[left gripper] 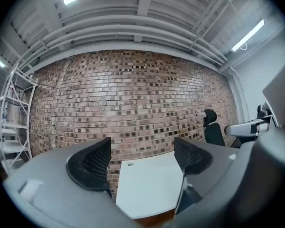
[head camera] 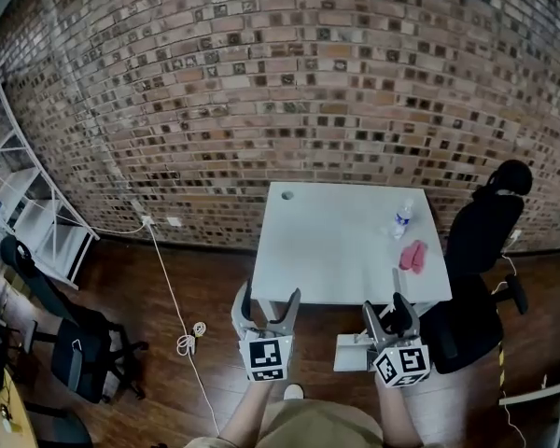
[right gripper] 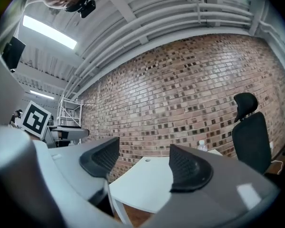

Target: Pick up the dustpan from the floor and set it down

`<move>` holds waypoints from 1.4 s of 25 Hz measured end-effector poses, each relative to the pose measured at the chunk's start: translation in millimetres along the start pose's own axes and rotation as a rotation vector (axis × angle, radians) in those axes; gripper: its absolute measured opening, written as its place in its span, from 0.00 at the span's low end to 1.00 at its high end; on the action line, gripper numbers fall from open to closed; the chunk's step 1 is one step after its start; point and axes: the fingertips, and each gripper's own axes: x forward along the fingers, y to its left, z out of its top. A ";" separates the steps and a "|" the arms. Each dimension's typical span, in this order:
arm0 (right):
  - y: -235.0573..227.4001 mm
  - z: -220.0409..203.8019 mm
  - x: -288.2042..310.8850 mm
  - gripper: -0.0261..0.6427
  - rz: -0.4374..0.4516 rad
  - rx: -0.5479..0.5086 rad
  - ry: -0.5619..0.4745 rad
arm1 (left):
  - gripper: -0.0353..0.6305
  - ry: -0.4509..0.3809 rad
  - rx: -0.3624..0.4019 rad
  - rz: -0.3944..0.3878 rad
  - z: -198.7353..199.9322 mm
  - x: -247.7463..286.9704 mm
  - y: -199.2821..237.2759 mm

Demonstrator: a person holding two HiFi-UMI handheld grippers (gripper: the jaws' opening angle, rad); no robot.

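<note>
Left gripper [head camera: 268, 302] and right gripper [head camera: 385, 308] were part-open, empty, pointing level. Dustpan [head camera: 351, 352] lay on floor by table [head camera: 336, 241], just beside right gripper. Best to drop low and square jaws on its handle.

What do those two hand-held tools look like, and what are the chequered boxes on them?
Both are grey: the left gripper and right gripper each have black ribbed pads inside the jaws and carry a white cube printed with black square markers. No cables show.
</note>
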 end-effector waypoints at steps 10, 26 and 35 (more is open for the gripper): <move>-10.5 -41.4 17.7 0.50 -0.002 0.037 0.083 | 0.63 0.021 -0.108 -0.036 -25.4 52.7 9.0; -154.3 -188.2 -15.4 0.48 -0.157 0.067 0.397 | 0.62 0.072 -0.047 -0.046 -16.1 109.2 -26.2; -194.9 -261.7 7.3 0.43 -0.162 0.044 0.557 | 0.61 0.103 -0.026 -0.006 -16.4 115.6 -22.0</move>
